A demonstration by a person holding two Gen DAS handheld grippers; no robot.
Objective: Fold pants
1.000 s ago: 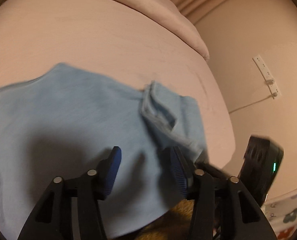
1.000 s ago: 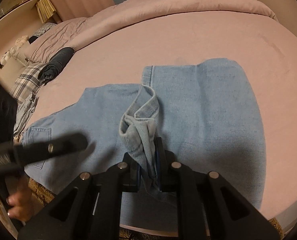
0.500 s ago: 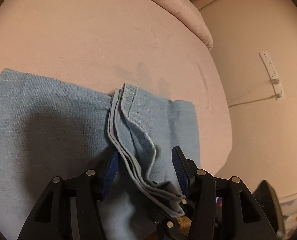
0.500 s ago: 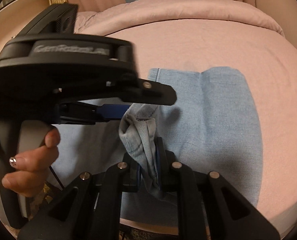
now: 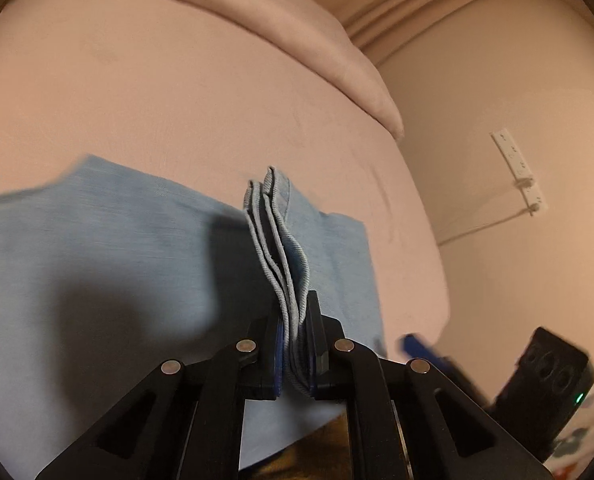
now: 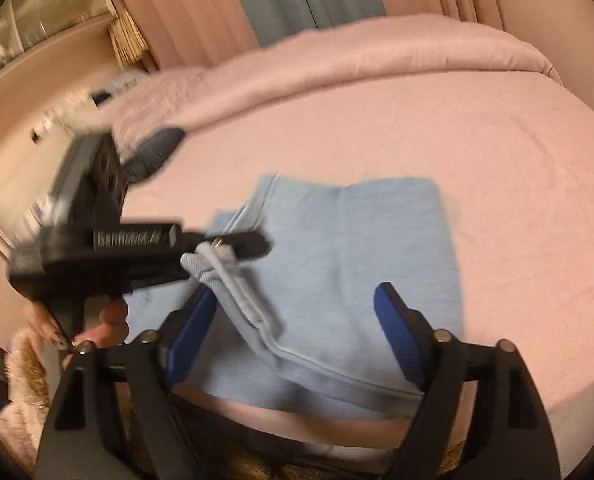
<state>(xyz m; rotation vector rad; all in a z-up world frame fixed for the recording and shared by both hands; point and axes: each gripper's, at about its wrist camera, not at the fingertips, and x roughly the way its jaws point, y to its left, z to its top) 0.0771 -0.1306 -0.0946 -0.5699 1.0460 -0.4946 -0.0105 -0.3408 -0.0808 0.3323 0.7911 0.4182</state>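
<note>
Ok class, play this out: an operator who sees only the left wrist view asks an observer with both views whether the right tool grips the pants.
Observer: No. The right tool is open. Its jaws have just been opening, and the pants hem runs between them, not pinched.
Operator: Anything else on the bed?
Observer: A dark roll of cloth lies beyond the pants, near the pillows.
Operator: What carries the left tool?
Observer: A hand grips its handle. The left tool has just been closing and is shut on the hem.
</note>
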